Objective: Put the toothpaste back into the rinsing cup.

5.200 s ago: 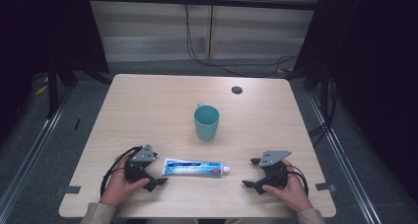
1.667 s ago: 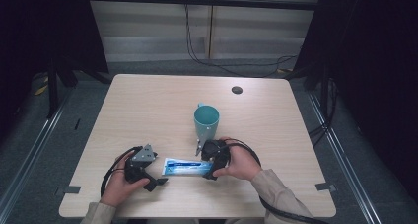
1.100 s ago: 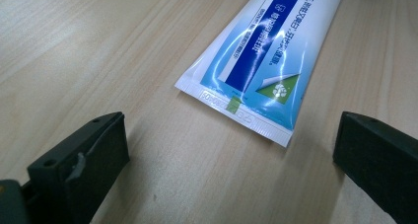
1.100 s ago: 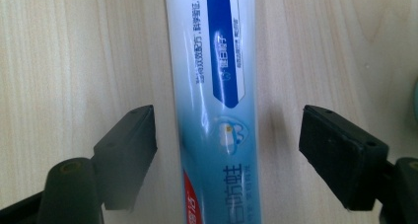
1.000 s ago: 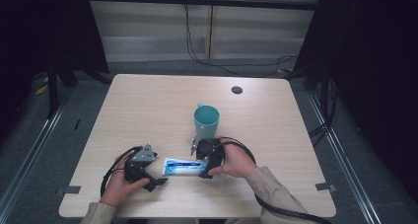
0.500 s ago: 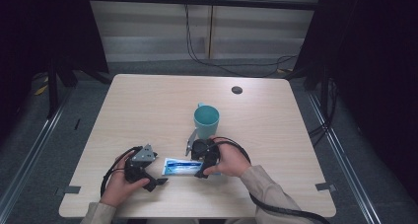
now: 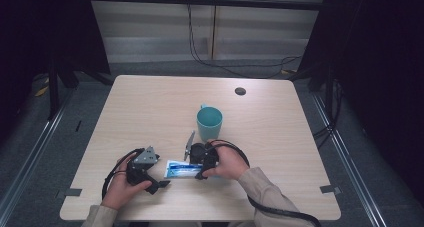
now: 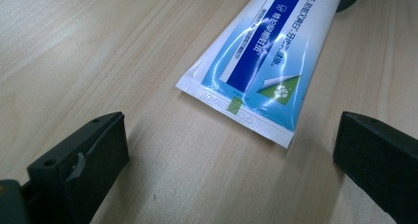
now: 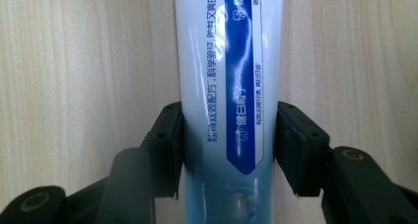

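Closing on the toothpaste tube [image 9: 226, 86], we are working the right gripper [image 7: 199, 163] into the pick-up step — its jaws have just been drawing in, and in the right gripper view both pads are touching the tube's sides, one on each flank, so we are judging it as clenched on the tube. The tube is lying flat on the table [image 7: 280, 137], just in front of the teal cup [image 7: 209, 123] on the person's side. We are holding the left gripper [image 8: 231, 150] with its jaws spread wide and nothing between them; the tube's crimped end is lying just ahead of that gap, apart from both jaws.

We are judging the next move to be a lift of the tube — it calls for a firm squeeze near the cap end without crushing, then a carry toward the cup.

Looking into the cup from the high view, we are seeing no contents; its interior appears bare.
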`<state>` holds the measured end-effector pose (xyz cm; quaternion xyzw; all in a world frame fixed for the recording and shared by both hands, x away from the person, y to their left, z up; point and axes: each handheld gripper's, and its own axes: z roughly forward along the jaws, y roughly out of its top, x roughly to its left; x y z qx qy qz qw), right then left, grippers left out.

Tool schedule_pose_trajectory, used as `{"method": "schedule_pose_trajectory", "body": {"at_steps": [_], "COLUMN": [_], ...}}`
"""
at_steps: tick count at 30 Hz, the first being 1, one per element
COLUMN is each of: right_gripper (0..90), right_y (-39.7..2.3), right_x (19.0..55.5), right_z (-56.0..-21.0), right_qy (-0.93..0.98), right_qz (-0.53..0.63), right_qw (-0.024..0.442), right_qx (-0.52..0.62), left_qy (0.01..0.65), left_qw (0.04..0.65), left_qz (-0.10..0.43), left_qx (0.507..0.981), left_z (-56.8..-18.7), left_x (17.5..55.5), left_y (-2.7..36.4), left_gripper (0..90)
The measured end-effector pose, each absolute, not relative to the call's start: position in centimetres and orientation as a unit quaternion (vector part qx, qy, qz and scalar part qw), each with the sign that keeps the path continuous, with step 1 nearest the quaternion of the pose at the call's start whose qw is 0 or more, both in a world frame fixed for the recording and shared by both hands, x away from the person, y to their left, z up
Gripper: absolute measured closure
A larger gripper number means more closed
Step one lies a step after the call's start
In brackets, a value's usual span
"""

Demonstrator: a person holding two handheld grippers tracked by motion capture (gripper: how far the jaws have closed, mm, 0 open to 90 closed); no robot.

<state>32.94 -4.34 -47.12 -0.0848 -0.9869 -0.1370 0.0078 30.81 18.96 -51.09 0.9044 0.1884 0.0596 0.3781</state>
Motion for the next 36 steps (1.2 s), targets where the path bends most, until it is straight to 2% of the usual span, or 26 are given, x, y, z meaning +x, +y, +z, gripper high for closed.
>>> {"method": "schedule_pose_trajectory", "body": {"at_steps": [2, 5, 7, 27, 36], "right_gripper": [54.7, 70.5, 73.5, 74.3, 74.3], "right_y": [-4.3, -4.4, -4.8, -9.0, -10.4], "right_x": [32.9, 32.8, 32.8, 32.8, 32.8], "right_z": [-47.0, -46.5, -46.3, -44.4, -43.5], "right_qy": [-0.988, -0.987, -0.983, -0.956, -0.96], "right_qz": [-0.13, -0.132, -0.148, -0.256, -0.235], "right_qw": [0.008, 0.007, 0.011, -0.004, -0.009], "right_qx": [-0.083, -0.093, -0.111, -0.145, -0.153], "left_qy": [0.188, 0.188, 0.188, 0.188, 0.188], "left_qw": [0.378, 0.378, 0.378, 0.378, 0.378], "left_qz": [0.06, 0.06, 0.06, 0.06, 0.06], "left_qx": [0.904, 0.904, 0.905, 0.905, 0.905], "left_z": [-51.1, -51.1, -51.1, -51.1, -51.1], "left_x": [30.8, 30.8, 30.8, 30.8, 30.8], "left_y": [19.0, 19.0, 19.0, 19.0, 19.0], "left_gripper": [0.0, 0.0, 0.0, 0.0, 0.0]}}
